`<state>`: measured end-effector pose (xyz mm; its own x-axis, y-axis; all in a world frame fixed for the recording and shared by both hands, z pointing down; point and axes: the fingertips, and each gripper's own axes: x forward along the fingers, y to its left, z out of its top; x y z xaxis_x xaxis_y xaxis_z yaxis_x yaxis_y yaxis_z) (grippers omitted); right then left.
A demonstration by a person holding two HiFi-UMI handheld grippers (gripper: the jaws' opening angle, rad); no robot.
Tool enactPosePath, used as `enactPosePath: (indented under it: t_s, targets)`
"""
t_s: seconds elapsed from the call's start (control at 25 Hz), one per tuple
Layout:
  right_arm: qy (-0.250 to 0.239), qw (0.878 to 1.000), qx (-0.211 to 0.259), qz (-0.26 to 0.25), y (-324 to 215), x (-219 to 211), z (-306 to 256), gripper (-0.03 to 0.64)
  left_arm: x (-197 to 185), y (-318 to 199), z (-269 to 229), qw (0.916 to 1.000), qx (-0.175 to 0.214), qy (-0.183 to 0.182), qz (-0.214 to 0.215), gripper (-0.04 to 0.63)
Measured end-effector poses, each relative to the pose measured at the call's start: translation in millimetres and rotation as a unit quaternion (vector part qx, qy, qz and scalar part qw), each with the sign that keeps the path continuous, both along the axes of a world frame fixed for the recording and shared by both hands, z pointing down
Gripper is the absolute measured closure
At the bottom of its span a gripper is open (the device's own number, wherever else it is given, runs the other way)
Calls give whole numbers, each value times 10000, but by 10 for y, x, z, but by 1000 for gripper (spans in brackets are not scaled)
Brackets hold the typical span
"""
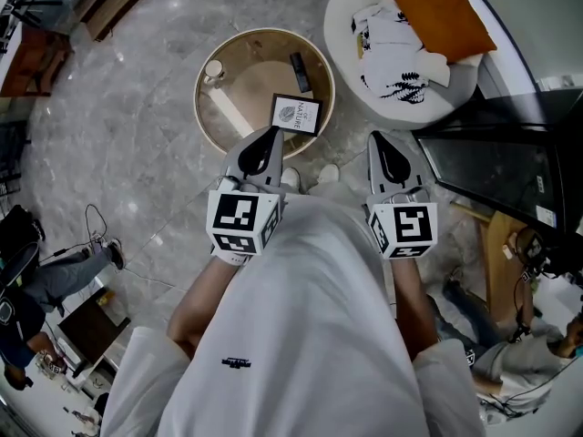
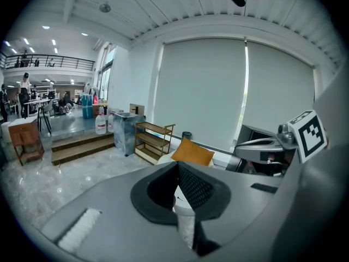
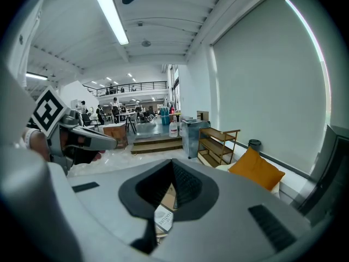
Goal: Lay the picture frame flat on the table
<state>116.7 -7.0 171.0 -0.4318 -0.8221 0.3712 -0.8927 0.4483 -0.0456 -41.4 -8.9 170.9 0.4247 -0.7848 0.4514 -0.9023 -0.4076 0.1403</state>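
Near the person's body, the left tool (image 1: 271, 137) and the right tool (image 1: 381, 144) hang side by side above the grey marble floor (image 1: 137, 107). Both have their jaws pressed together and hold nothing. Just beyond the left tool is a round wooden bench (image 1: 201, 121). The picture frame (image 1: 297, 114) is on its near right part, apart from both tools. To the far right is a white armchair (image 1: 344, 21) with an orange cushion (image 1: 437, 12). Further away, a wooden shelf (image 3: 218, 141) stands by a wall of pale blinds (image 3: 272, 91).
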Motion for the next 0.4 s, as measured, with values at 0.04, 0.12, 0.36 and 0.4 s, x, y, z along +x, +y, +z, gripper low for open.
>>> enactPosePath:
  t_s: [0.04,0.12,0.36,0.4]
  targets:
    - [-7,10000,5,2,0,-8,-4,613,4,-3,-7,10000,13,3,12,592]
    - [-16,10000,17,7,2,-16,-13,612,14,-5,-19,10000,35,1,40,591]
    - [26,10000,7,22,34,-7,-7,612,50,14,-19,9999,39,20,94,591]
    - [33,10000,4,24,41,-4,-3,612,57,18,-19,9999,40,24,102,591]
